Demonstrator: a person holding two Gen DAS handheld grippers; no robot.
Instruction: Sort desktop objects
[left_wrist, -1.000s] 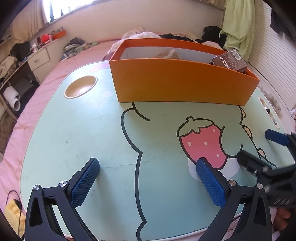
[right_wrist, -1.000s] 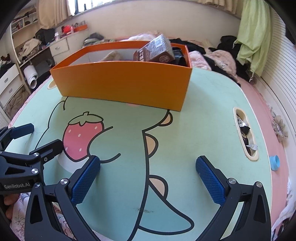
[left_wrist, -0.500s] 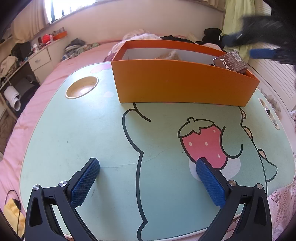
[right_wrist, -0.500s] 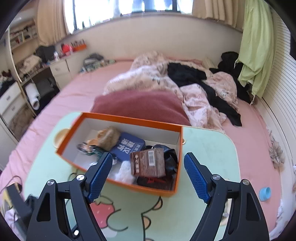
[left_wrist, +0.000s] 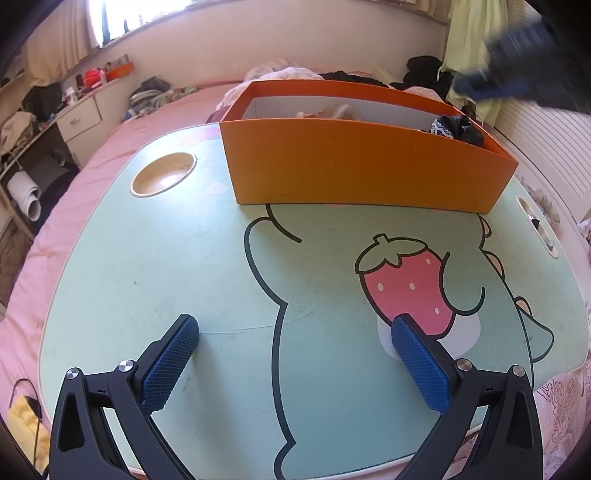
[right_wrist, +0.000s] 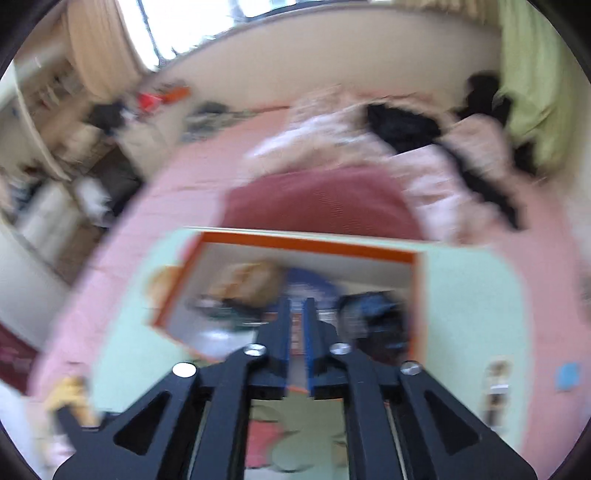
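An orange box (left_wrist: 362, 166) stands at the back of the mint cartoon table (left_wrist: 166, 277). My left gripper (left_wrist: 295, 325) hovers low over the table's front, open with nothing between its fingers. My right gripper (right_wrist: 296, 302) is up over the box (right_wrist: 310, 243), shut to a narrow slit; the blurred view shows nothing clearly pinched. It also appears as a dark blur, the right gripper (left_wrist: 495, 86), at the upper right of the left wrist view. Inside the box lie a tan item (right_wrist: 251, 284), a blue item (right_wrist: 306, 280) and a black lacy item (left_wrist: 456, 127).
A round cup recess (left_wrist: 164, 175) sits in the table's back left. A narrow slot (left_wrist: 537, 225) with small bits runs along the right edge. The table rests on a pink bed with piled bedding (right_wrist: 369, 147) behind the box. Drawers (left_wrist: 79, 120) stand at the left.
The right gripper's jaws went from wide open to shut above the box, and its view blurred. The brown carton leaning on the box's right rim no longer shows. The left gripper stayed put.
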